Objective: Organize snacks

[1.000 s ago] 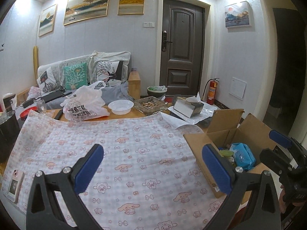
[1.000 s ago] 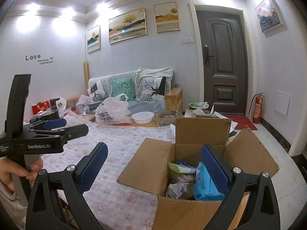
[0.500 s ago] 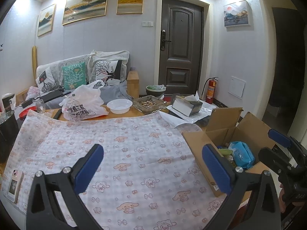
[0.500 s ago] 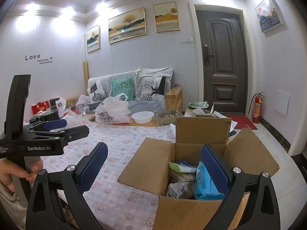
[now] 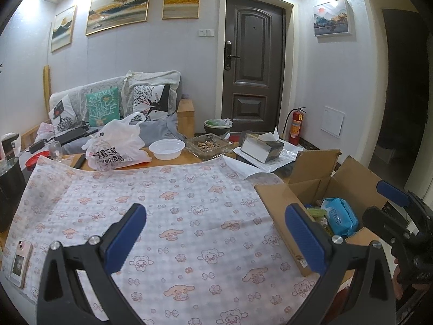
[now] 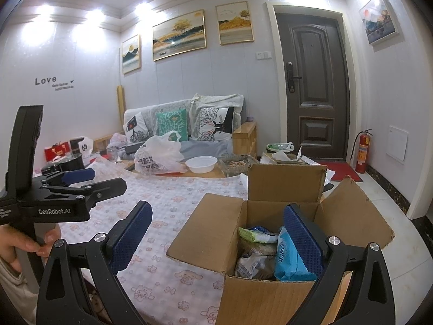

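**Snack packets wait in the open carton, both grippers empty**

Left wrist view: the left gripper (image 5: 216, 233) is spread wide with nothing between its pads, hovering over the cartoon-print tablecloth (image 5: 162, 203) that fills the lower centre. The cardboard box (image 5: 278, 203) sits at lower right, flaps open, with a blue snack packet (image 5: 338, 214) showing inside. A pink phone (image 5: 20, 260) lies at lower left; a white plastic bag (image 5: 116, 146) and a white bowl (image 5: 166, 149) sit mid-frame before the sofa.

Right wrist view: the right gripper (image 6: 216, 238) is likewise wide apart and empty, aimed at the box in the lower centre. The packets look light, soft and crinkly, probably slippery film; pinching the blue one by its upper sealed edge seems safest, gently, lest the contents crush. A dark door stands at upper right, tiled floor below it.
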A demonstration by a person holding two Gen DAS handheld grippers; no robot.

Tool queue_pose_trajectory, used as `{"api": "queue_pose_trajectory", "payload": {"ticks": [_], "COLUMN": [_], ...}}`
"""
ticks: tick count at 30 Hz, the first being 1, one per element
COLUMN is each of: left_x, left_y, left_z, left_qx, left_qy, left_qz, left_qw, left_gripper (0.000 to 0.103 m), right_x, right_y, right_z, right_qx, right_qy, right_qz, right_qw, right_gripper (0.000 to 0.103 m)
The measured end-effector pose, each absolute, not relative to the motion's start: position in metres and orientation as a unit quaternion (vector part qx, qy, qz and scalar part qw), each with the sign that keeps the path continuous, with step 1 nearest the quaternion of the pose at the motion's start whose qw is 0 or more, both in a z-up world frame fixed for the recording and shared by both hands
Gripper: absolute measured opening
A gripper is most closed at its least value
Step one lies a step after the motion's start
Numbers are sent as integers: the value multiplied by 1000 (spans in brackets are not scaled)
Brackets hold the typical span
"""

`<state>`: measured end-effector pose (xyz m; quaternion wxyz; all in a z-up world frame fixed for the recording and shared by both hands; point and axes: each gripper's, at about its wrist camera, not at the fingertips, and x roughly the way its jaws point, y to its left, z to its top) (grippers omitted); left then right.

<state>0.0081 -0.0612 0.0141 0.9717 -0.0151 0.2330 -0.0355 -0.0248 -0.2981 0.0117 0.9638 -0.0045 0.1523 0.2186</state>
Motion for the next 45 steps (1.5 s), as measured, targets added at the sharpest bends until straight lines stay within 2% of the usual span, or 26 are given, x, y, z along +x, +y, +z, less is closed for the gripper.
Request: {"api": "queue_pose_trajectory", "payload": {"ticks": [45], "left_x": [8], "left_y": [-59], "left_z": [12], "left_qx": [-12], "left_qy": [238], "left_qz": [-46], "left_qw": [970], "left_gripper": [102], "right_x": [-21], "right_y": [-302], "right_z": [6], "right_qx": [-1], "right_qy": [158], "right_qz": [215], "right_qw": [964], "right_gripper": [97]}}
